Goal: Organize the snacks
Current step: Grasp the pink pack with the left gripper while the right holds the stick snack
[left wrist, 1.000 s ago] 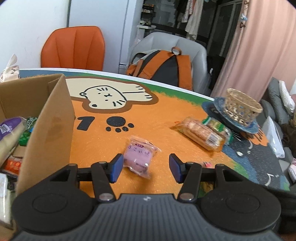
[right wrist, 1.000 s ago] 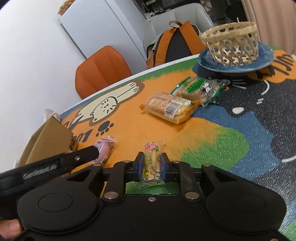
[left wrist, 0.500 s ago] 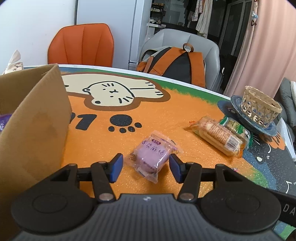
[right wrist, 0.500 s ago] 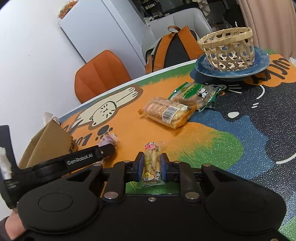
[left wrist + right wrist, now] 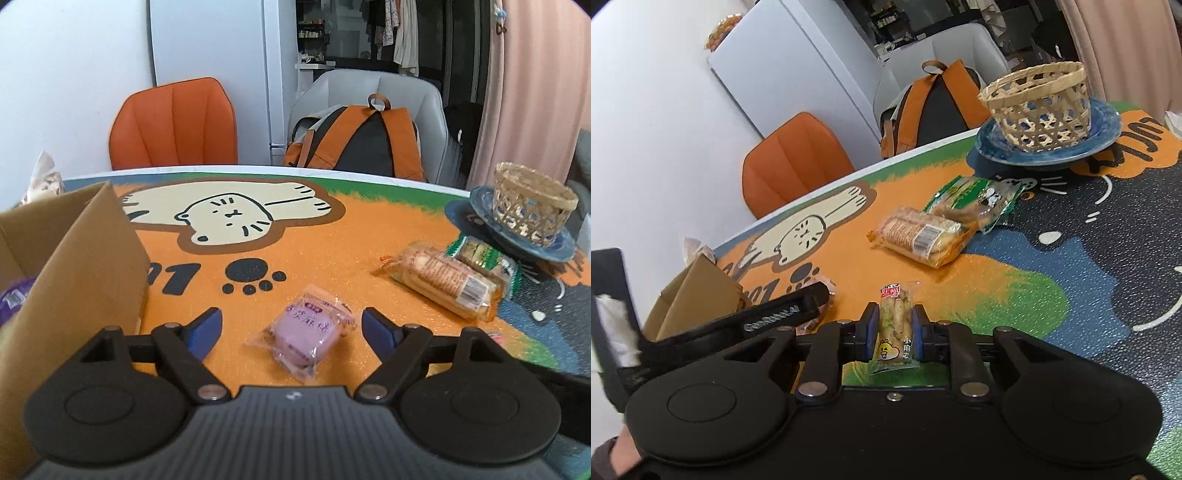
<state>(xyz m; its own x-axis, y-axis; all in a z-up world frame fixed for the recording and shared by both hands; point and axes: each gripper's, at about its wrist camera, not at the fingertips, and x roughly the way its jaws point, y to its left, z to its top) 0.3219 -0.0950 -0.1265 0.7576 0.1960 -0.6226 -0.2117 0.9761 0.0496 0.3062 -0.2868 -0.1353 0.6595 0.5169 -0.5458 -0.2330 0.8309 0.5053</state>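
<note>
Between the two blue pads of the left claw (image 5: 291, 326), slightly past their tips at twelve o'clock, lies the purple snack packet (image 5: 308, 334) flat on the orange worktop (image 5: 332, 251). Its long axis runs slantwise, from about one o'clock down to seven o'clock, so the pads would meet its long sides at an angle. The jaws are opening, and neither pad touches the wrapper; bare mat shows on both sides. This claw is tipped down toward the worktop, with the cardboard box (image 5: 85, 266) close at its nine o'clock, its near wall upright.

The right claw (image 5: 894, 332) is clamped on a slim yellow snack stick packet (image 5: 895, 325), which stands lengthwise along the fingers, its red-topped end pointing to twelve o'clock. In its view, the left claw's black finger reaches in from nine o'clock.

The left hand is plainly the nearer to the purple packet. My judgement: it needs to go forward and down a little before closing.
</note>
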